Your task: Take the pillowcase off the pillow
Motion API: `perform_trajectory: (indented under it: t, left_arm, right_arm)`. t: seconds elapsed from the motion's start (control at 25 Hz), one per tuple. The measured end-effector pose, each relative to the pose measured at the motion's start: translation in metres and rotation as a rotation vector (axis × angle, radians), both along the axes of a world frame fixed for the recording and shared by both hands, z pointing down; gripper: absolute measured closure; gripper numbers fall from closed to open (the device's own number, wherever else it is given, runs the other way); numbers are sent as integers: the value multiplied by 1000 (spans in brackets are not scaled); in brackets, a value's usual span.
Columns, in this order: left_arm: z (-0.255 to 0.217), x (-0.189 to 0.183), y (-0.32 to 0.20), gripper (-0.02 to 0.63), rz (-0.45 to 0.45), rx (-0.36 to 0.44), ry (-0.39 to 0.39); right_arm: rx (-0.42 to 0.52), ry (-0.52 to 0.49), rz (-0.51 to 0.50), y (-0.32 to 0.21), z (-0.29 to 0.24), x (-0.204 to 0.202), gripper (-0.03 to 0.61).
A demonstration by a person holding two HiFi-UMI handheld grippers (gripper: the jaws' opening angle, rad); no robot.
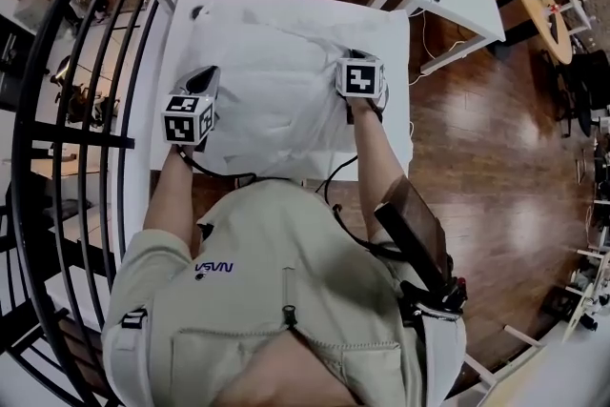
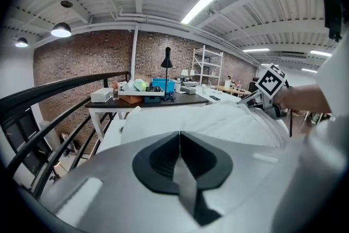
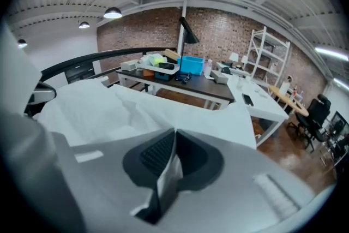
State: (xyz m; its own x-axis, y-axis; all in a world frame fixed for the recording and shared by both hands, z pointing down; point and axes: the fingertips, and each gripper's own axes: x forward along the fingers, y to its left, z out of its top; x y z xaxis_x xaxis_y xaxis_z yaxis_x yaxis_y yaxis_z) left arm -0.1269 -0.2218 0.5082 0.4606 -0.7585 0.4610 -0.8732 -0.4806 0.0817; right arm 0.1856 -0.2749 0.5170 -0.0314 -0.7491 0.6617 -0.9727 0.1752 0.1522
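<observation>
The left gripper [image 2: 180, 142] and right gripper [image 3: 173, 145] each pinch pillowcase [image 1: 278, 95] cloth on the counter [image 1: 393, 31], pillow inside; peeling seems just starting, and next likely needs a steady pull off the pillow.

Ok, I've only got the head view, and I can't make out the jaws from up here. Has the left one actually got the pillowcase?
Observer: Yes. In its own view the left gripper is shut on a thin strip of the pillowcase.
Operator: And the right one?
Observer: The right gripper is shut too, with a crumpled fold of the same white fabric pinched between its pads.
Operator: What's standing on the dark desk at the far end?
Observer: A black lamp and a blue box, among smaller clutter.
</observation>
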Motion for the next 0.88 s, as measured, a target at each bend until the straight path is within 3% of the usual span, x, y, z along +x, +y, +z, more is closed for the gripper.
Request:
perform_trajectory:
  t: [0.4,0.6,0.76,0.88]
  left_arm:
    - [12,10,-11,597,0,14,-23]
    - [-12,23,-10,563,21,100,-86]
    - [-44,45,21,510,120,175,-67]
    - [-51,61,59,466,193,173,-17]
  right_arm:
    - [12,-24,-33,-4,2,-10,556]
    - [59,-118,-94,2,-16,-28,421]
    - [148,-154,-127,22,-42,-49,408]
    - [206,-154,-123,53,-53,-56,408]
